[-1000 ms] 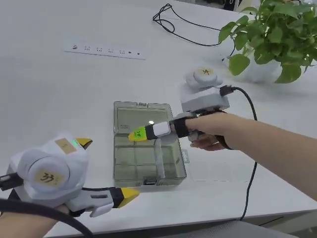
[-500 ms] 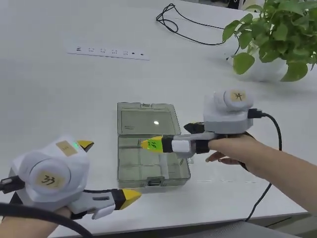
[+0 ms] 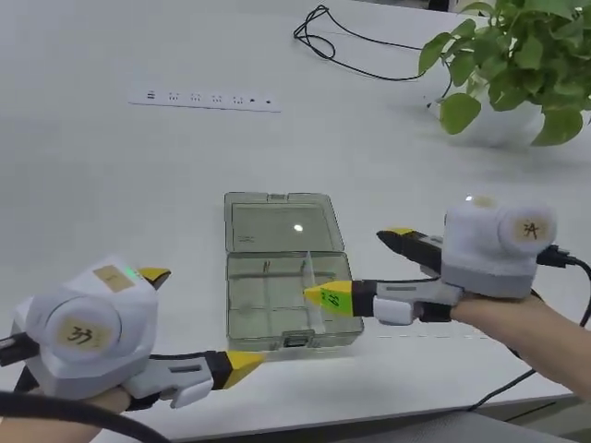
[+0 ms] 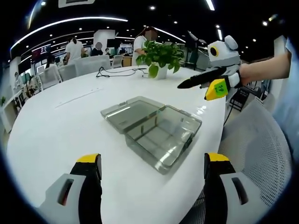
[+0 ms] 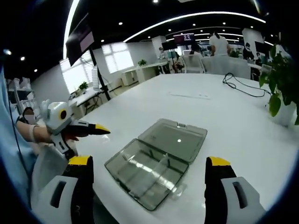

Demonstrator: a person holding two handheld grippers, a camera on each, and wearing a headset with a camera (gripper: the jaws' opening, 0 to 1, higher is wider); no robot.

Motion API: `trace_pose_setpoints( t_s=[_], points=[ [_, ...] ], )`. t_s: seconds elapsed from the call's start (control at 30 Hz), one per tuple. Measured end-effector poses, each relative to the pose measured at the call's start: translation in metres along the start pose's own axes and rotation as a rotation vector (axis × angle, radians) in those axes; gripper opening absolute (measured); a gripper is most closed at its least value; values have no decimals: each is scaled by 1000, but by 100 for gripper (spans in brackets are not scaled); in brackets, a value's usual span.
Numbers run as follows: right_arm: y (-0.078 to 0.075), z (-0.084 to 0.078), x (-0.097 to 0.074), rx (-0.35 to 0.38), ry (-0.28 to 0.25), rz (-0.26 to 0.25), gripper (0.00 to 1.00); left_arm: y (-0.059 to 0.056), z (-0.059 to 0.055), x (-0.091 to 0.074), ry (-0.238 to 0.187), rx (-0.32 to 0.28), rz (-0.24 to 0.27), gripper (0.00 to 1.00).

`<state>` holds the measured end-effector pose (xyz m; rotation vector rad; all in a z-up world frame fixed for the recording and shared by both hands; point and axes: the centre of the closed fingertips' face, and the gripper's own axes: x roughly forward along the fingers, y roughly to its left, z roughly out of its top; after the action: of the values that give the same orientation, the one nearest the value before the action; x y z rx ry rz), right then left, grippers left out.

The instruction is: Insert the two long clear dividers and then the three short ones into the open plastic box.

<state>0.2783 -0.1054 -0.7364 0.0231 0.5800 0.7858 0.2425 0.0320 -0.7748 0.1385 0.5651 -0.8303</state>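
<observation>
A clear plastic box [image 3: 242,306] lies open near the front edge of a white surface [image 3: 92,194], its lid [image 3: 277,226] folded flat behind it toward a white power strip [image 3: 205,100]. At least one clear divider [image 3: 308,280] stands upright in the box's lower half, running from the hinge side toward the front, right of the middle; whether other clear pieces are seated beside it cannot be told through the see-through walls. The right tool [image 3: 355,266] hovers at the box's right side with its jaws spread wide and nothing between them, one yellow tip overlapping the box's right edge in the head view; the left gripper view shows it in the air above the far side of the box, apart from it. The left tool [image 3: 197,318] is held at the near left corner of the surface, in front of and to the left of the box without touching it, its jaws also wide apart and empty. Both gripper views look across the open box from opposite sides. A potted plant [image 3: 517,55] and a looped black cable [image 3: 365,41] sit at the far right of the surface, well apart from the box.
</observation>
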Motion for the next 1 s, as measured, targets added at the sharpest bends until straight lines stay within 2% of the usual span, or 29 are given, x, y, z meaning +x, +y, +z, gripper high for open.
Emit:
trace_pose_setpoints(
  t_s=[0.07,0.13,0.27,0.4,0.57,0.73,0.8,0.83,0.87,0.93,0.97,1.0],
  points=[
    [2,-4,-4,-9,1,-3,100,2,-1,0,3,-6,3,93],
    [-4,-8,-9,2,-2,-10,100,5,-3,-1,6,-14,7,92],
    [-4,-18,-19,5,-7,-13,100,11,-4,-3,7,-34,20,92],
    [-5,-32,-25,-17,24,-18,100,18,-7,-5,9,-68,33,92],
    [-5,-41,-31,-4,20,-22,100,28,-13,-9,28,-76,61,91],
    [-3,-44,-34,3,10,-24,100,45,-22,-15,49,-88,111,91],
    [-2,-43,-34,4,-3,-24,100,54,-26,-18,58,-112,142,90],
    [-1,-43,-34,5,-6,-22,100,58,-30,-20,69,-135,156,89],
    [0,-42,-34,9,-11,-19,100,68,-35,-21,86,-150,178,88],
    [2,-43,-34,5,-7,-16,100,76,-43,-24,126,-149,204,88],
    [2,-42,-33,0,-9,-14,100,79,-44,-25,133,-144,213,88],
    [2,-42,-33,-1,-6,-15,100,83,-50,-28,172,-142,232,86]
  ],
)
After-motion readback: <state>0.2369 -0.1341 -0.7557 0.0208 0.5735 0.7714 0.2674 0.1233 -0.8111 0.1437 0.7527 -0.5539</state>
